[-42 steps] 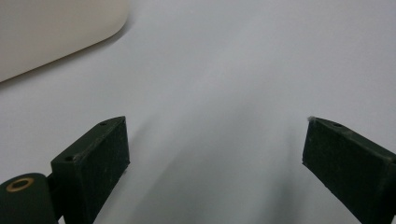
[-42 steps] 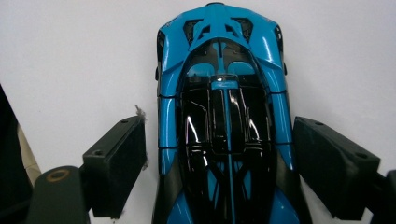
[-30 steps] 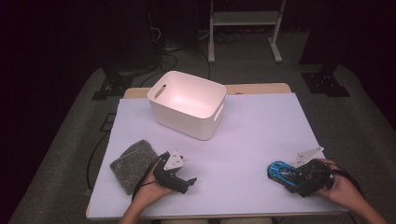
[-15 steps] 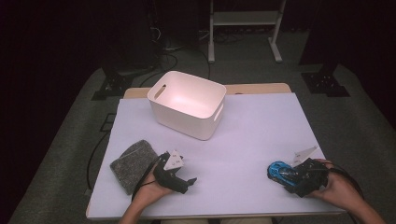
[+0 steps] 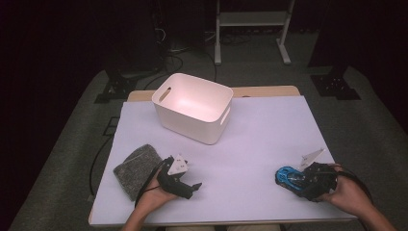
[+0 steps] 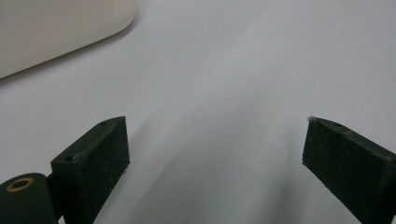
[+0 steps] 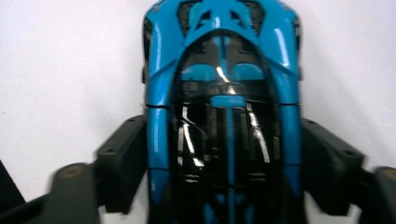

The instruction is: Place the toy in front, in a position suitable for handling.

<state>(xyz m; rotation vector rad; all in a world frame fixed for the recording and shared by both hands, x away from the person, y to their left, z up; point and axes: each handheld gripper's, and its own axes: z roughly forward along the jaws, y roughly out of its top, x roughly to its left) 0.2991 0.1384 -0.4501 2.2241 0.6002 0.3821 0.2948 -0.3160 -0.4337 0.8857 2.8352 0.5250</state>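
The toy car (image 7: pixel 224 112) is seen in glossy bright blue, with black panels and a thin blue stripe down its middle. The storage bin (image 5: pixel 193 107) is shown in plain cream white, unpatterned. The cloth (image 5: pixel 135 168) is rendered in mottled dark grey. The desk (image 5: pixel 269 130) is covered in a pale lilac-white sheet, with a light wooden edge at the far side. Both tools, the left tool (image 5: pixel 195 186) and right tool (image 5: pixel 292 181), are finished in black, each topped by a light grey plate.

left tool (image 5: pixel 192 186): black body, grey three-cornered plate on top, black cable
right tool (image 5: pixel 294 180): black, same grey plate, black cable
jaws: black blocks, small screw holes
forearms: bare, no sleeves
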